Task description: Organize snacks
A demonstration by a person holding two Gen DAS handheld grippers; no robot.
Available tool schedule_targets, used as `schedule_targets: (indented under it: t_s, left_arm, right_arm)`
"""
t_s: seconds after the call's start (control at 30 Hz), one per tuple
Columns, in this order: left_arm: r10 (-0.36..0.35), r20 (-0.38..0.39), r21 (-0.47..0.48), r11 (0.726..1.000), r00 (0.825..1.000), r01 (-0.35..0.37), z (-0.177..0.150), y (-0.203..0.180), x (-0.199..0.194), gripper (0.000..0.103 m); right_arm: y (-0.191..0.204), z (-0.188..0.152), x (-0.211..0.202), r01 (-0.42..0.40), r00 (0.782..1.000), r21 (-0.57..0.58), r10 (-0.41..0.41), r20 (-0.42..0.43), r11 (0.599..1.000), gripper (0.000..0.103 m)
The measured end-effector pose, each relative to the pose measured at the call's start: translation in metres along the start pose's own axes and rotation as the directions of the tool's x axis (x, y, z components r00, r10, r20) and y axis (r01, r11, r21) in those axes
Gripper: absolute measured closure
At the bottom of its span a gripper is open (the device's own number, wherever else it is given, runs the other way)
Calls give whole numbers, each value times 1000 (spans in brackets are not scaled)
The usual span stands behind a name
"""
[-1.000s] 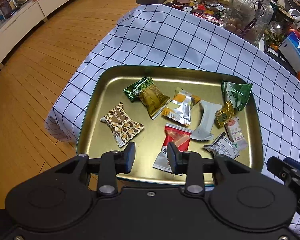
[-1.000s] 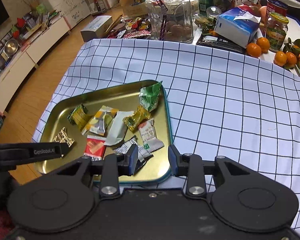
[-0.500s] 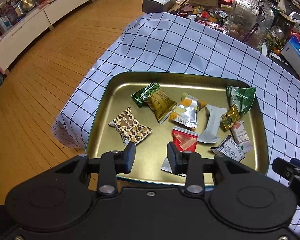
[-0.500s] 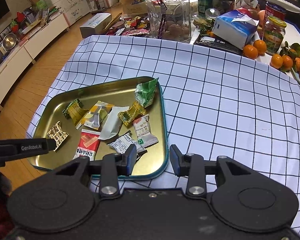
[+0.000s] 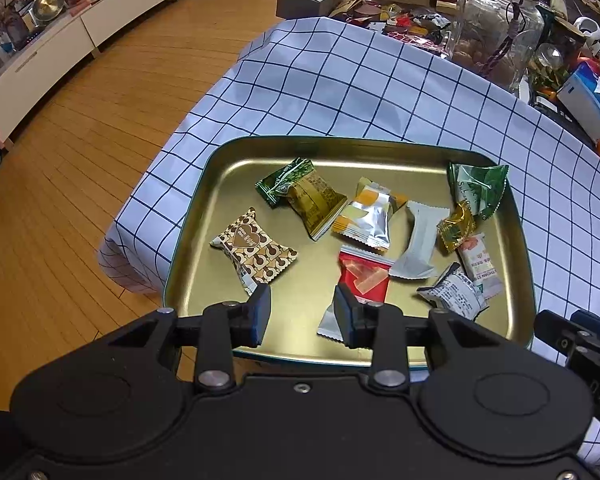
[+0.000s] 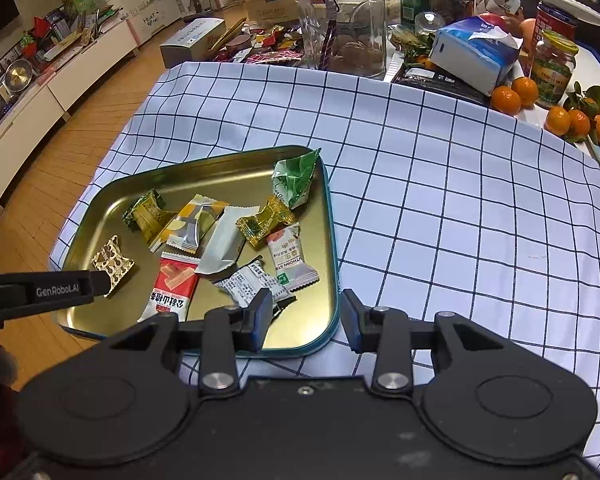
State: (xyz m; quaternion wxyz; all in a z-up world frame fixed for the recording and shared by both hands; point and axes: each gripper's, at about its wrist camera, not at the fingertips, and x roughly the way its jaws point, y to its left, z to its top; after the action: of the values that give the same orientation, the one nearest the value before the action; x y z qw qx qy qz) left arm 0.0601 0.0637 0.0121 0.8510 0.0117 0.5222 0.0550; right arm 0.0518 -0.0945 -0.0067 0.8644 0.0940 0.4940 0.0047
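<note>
- We are holding the left tool over the near rim of the gold tray, its jaws parted and gripping nothing.
- We are holding the right tool above the tray's near right corner, jaws likewise parted and empty; one fingertip is hanging over the tray, the other over the checked cloth covering the surface.
- The tray is sitting near the left edge of the surface, where the cloth is draping toward the floor.
- The snacks are lying loose inside the tray: a brown heart-print packet toward its left side, a red packet by the near rim, a silver-and-orange packet in the middle, a green packet in the far right corner.
- No wrapped snack is showing on the open cloth beside the tray, so gathering is appearing complete.
- We are judging the task as late or possibly finished; any sorting within the tray is remaining undone, since the packets are overlapping without order.
- A glass jar and oranges are crowding the far edge of the surface.
</note>
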Motion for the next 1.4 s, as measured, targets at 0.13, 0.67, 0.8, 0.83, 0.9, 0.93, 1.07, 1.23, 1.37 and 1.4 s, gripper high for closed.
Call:
schedule_targets:
  t_s: [0.13,0.67,0.8,0.83,0.9,0.93,1.07,1.23,1.37,1.4]
  left_arm:
    - [-3,-1,4,1000,1000,3,0,-1,0,58]
    - [-3,-1,-2,1000,1000,3,0,0,-1,58]
    - [-2,0,-4,1000,1000,2,0,0,-1,58]
    - [-4,1,-4,1000,1000,4,0,0,-1,58]
    - [-5,2,-3,1000,1000,5,0,0,-1,58]
    - [-5,2,-3,1000,1000,5,0,0,-1,58]
    - [-6,0,-1,1000,1000,6,0,0,-2,58]
    - [-6,2,3,1000,1000,6,0,-1,-2,58]
    - [-4,0,4,1000,1000,4,0,-1,-2,58]
    - [-3,-1,4,1000,1000,3,0,-1,-2,58]
  right_arm:
    - [0,0,1,-1,1000,0,1,-3,1000,63]
    - [0,0,2,0,1000,1,0,-3,1000,63]
    - [1,1,2,1,1000,0,-1,-2,1000,63]
    - [1,1,1,0,1000,0,0,-2,1000,63]
    - [1,1,1,0,1000,0,0,-1,1000,63]
    - [1,1,1,0,1000,-1,0,-1,1000,63]
    - [1,0,1,0,1000,-2,0,0,1000,63]
    - [1,0,2,0,1000,-2,0,0,1000,63]
    - [1,0,2,0,1000,-2,0,0,1000,63]
    - [1,0,2,1,1000,-2,-1,0,1000,63]
